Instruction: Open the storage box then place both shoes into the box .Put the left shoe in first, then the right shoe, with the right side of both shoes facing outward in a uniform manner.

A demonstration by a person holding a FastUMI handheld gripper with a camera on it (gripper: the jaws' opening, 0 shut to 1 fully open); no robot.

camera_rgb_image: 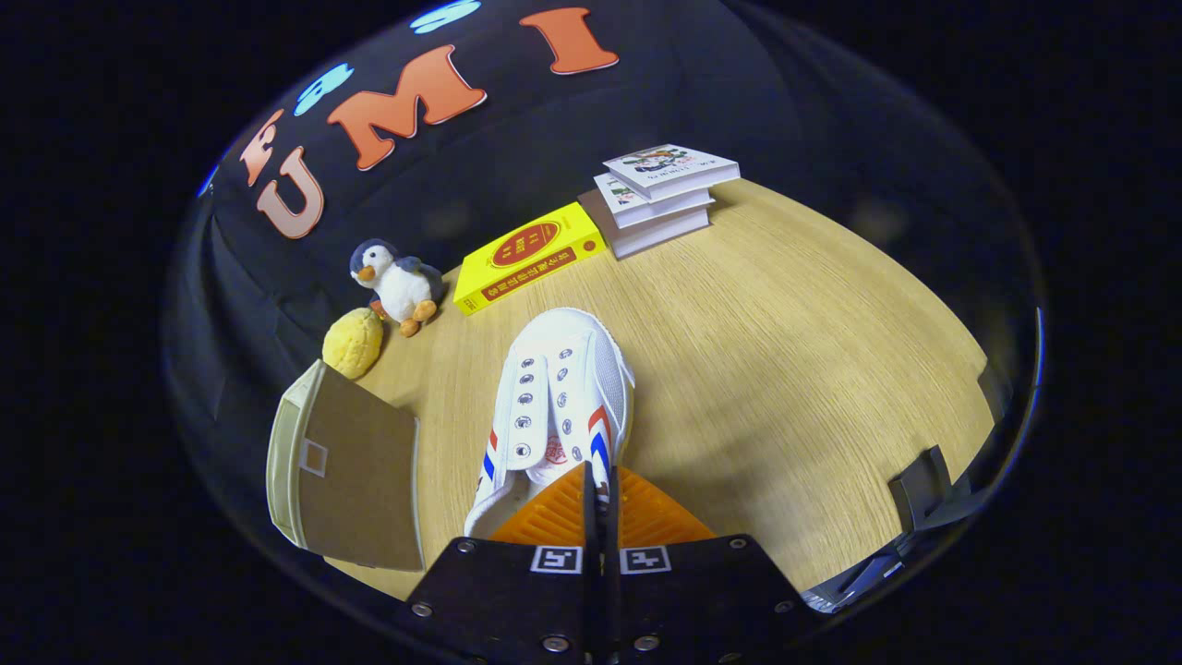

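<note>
Between the jaws of the gripper (600, 489), pinched at its heel, hangs a white shoe (559, 406) — above the counter (785, 369). Storage box (346, 471) sits just left; next, swing over and lower in.

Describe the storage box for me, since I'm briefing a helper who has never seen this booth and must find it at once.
Start at the wooden table. The gripper, shut on the white shoe, points along it; the storage box sits just beside that shoe, in front of the yellow plush and the toy penguin. It is the only flat-sided thing there: beige frame, brown panel, small square tab.
</note>
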